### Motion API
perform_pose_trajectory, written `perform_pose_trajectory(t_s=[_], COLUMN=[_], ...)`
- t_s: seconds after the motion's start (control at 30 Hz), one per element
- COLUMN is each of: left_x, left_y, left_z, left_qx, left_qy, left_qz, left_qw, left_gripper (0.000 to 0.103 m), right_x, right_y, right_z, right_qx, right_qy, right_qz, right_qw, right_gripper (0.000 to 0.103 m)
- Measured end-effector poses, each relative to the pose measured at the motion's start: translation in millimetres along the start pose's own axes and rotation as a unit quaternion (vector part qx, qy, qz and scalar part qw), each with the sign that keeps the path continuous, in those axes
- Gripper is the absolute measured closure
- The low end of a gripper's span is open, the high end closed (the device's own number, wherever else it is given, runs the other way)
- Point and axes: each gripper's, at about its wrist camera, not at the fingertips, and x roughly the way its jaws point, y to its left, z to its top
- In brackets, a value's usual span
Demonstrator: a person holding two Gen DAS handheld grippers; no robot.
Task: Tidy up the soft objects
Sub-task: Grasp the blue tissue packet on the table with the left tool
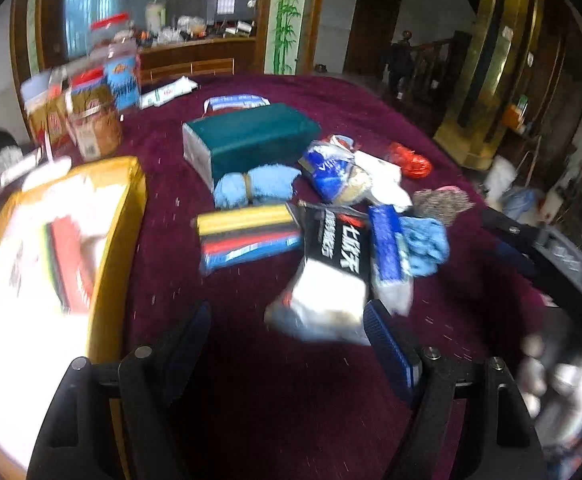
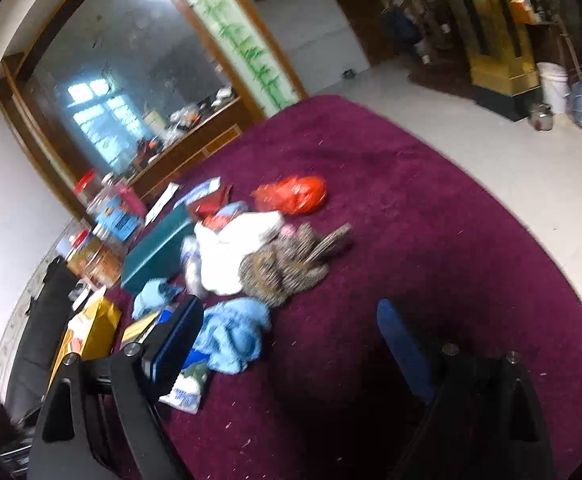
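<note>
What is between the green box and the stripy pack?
A rolled light-blue towel, tied round its middle, lies between the green box and the stripy pack, in the left wrist view.

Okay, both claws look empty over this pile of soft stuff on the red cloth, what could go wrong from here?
1. The left claw is open just short of the black-and-white packet, which overlaps the blue packet; closing there may drag both.
2. The right claw hangs open beside the light blue cloth, loosely heaped against the speckled cloth; a pinch might lift only a fold.
3. Both views are blurred, so aim may be off.
</note>
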Motion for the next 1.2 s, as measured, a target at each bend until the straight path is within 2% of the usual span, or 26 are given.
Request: perform_pose_trajectory(t_s=[0.07,0.2,0.27,0.3,0.33,0.37,0.4,0.43,0.5,0.6,0.67,0.7,0.73,0.77,0.83,0.93,1.03,1.13,1.2], left_x=[15,36,39,41,42,40,34,28,11,-12,-19,-21,-20,-18,-11,6,13,22,34], left_y=[-7,-25,-31,-30,-28,-26,-24,-22,-10,11,20,26,28,31,29,15,-10,-45,-70], left_z=[1,3,6,7,8,8,6,4,-4,-19,-21,-19,-17,-13,-7,8,19,27,28], left_qx=[0.024,0.06,0.071,0.068,0.059,0.055,0.06,0.066,0.057,0.027,0.002,-0.014,-0.024,-0.038,-0.049,-0.066,-0.053,-0.003,0.05], left_qy=[0.002,-0.004,-0.005,0.002,0.015,0.018,0.014,0.013,0.023,0.04,0.037,0.034,0.03,0.023,0.014,0.022,0.009,0.008,0.015], left_qz=[0.018,0.029,0.021,0.005,-0.018,-0.018,-0.018,-0.02,-0.042,-0.055,-0.061,-0.063,-0.06,-0.048,-0.04,-0.047,-0.05,-0.058,-0.045], left_qw=[0.9996,0.9978,0.9972,0.9977,0.998,0.9982,0.9979,0.9976,0.9972,0.9973,0.9975,0.9974,0.9974,0.9979,0.9979,0.9965,0.9973,0.9983,0.9976], left_gripper=[0.022,0.022,0.024,0.05,0.068,0.073,0.085,0.093,0.096,0.096,0.091,0.074,0.048,0.039,0.037,0.037,0.035,0.029,0.029], right_x=[2,10,13,12,12,12,14,15,16,18,18,19,19,20,20,19,19,19,20], right_y=[5,9,9,4,3,3,3,4,4,4,4,4,4,4,4,2,-2,-11,-19], right_z=[-1,-2,-3,-3,-3,-3,-4,-4,-4,-5,-5,-5,-5,-6,-5,-5,-4,-2,-1], right_qx=[-0.012,-0.018,-0.015,-0.012,-0.01,-0.009,-0.009,-0.009,-0.01,-0.009,-0.008,-0.008,-0.008,-0.008,-0.008,-0.003,0.01,0.034,0.054], right_qy=[0.006,0.013,0.019,0.02,0.021,0.022,0.024,0.026,0.026,0.03,0.031,0.032,0.033,0.034,0.033,0.033,0.033,0.036,0.039], right_qz=[-0.002,-0.002,-0.004,-0.003,-0.004,-0.006,-0.008,-0.01,-0.014,-0.016,-0.017,-0.018,-0.018,-0.019,-0.021,-0.019,-0.012,0.001,0.01], right_qw=[1.0,1.0,1.0,1.0,1.0,1.0,1.0,1.0,1.0,0.999,0.999,0.999,0.999,0.999,0.999,0.999,0.999,0.999,0.998], right_gripper=[0.014,0.014,0.014,0.014,0.014,0.014,0.014,0.014,0.014,0.014,0.014,0.014,0.014,0.014,0.014,0.014,0.014,0.014,0.014])
